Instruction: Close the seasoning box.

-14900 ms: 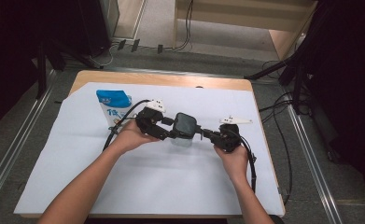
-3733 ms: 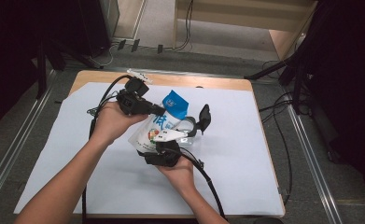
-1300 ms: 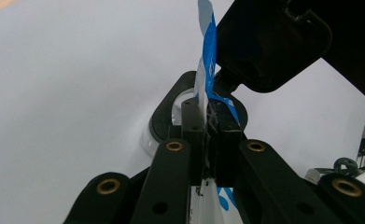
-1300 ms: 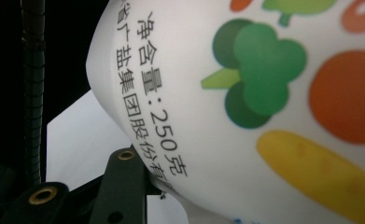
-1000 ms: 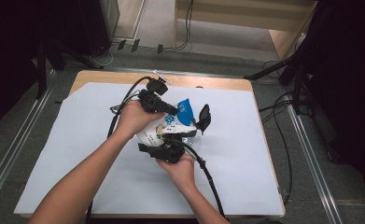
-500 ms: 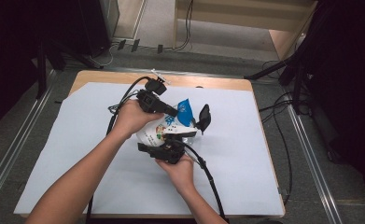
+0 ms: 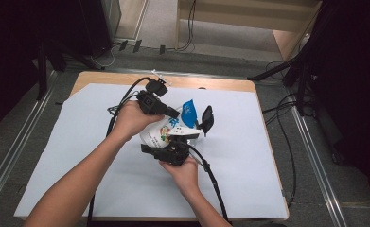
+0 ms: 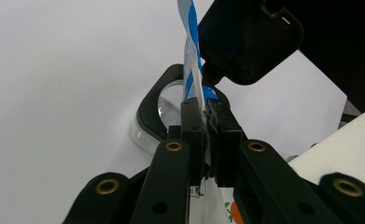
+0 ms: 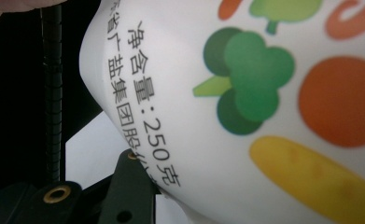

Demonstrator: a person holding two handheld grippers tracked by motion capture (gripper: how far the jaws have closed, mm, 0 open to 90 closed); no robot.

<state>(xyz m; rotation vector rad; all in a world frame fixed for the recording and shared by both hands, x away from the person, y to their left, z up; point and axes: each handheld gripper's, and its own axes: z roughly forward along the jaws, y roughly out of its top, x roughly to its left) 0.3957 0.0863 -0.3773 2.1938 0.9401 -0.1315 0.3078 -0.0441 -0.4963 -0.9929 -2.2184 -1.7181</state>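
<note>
Salt bag [image 7: 166, 135]: in the high view it sits mid-table on the white sheet [image 7: 78, 156], above a clear container [image 7: 199, 124] with a raised black lid. Left gripper view: your left gripper [image 8: 203, 119] has just been closing and now pinches the bag's blue top edge. Right gripper view: your right gripper [image 9: 171, 179] clamps the bag's white body. Judged step: positioning to pour. Next, tip the mouth over the opening without slackening either grip.

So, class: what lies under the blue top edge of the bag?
Under the bag sits a clear container with a black rim on the white sheet. Its contents are hidden.
</note>
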